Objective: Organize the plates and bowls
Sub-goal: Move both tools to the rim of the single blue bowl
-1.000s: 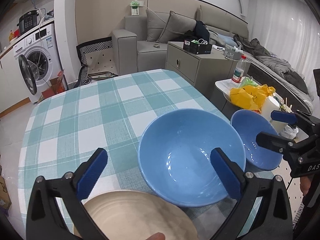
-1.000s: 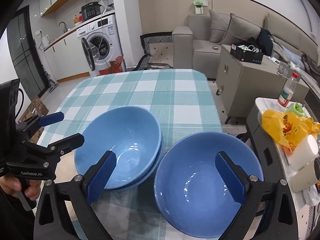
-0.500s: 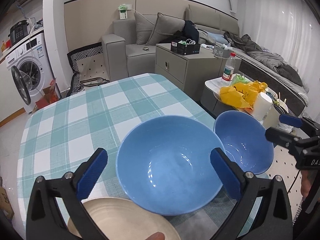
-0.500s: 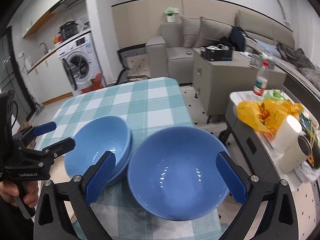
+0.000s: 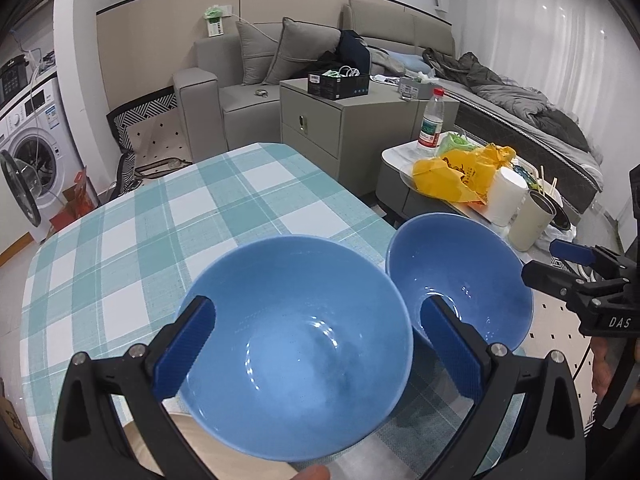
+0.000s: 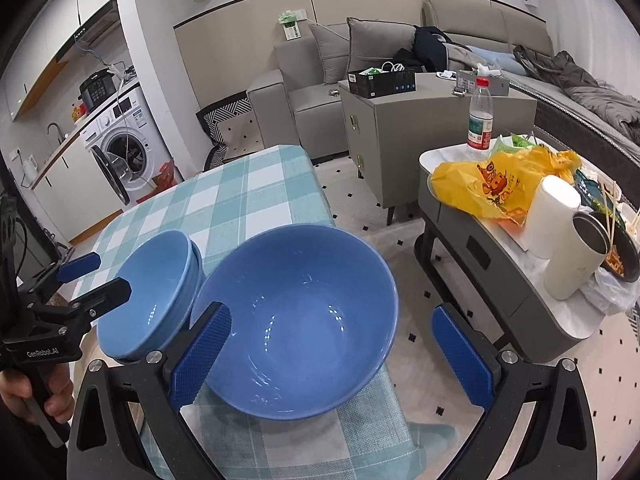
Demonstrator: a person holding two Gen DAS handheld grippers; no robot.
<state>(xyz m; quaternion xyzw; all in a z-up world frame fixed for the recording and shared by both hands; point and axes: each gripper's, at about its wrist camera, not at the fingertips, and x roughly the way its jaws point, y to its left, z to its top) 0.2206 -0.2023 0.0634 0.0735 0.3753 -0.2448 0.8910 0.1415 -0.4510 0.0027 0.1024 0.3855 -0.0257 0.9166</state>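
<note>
Looking along the left gripper (image 5: 316,344), its spread fingers flank a blue bowl (image 5: 296,344) above a beige plate (image 5: 208,452). Only the right gripper (image 6: 332,348), equally wide apart around the second bowl (image 6: 296,316), reveals two nested bowls.

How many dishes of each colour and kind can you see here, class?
Blue bowls: 3 (single bowl, plus nested pair)
Beige plate: 1
Total: 4
</note>
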